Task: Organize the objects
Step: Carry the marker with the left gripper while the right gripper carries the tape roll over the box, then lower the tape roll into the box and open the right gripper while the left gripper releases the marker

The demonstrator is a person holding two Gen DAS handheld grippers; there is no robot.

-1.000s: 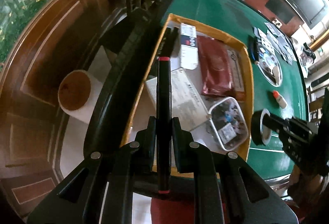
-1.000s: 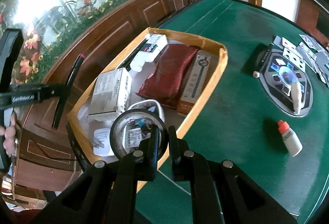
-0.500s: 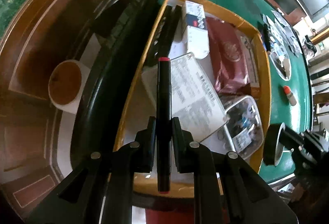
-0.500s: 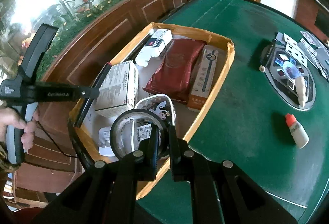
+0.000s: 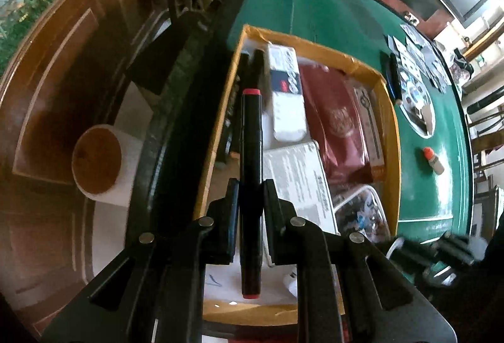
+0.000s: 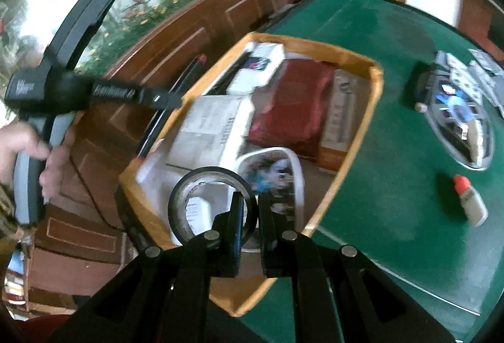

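Cardboard box (image 6: 362, 135) of cartons and maroon pouch (image 6: 293, 103); left hand-held gripper (image 5: 250, 201) clamped on marker (image 5: 251, 138), right (image 6: 250, 210) on tape roll (image 6: 204, 204)

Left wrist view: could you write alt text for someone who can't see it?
A black marker with red ends is clamped between the left gripper's fingers, held over a yellow-rimmed cardboard box on a green table. The box holds a maroon pouch, white cartons and a clear plastic container.
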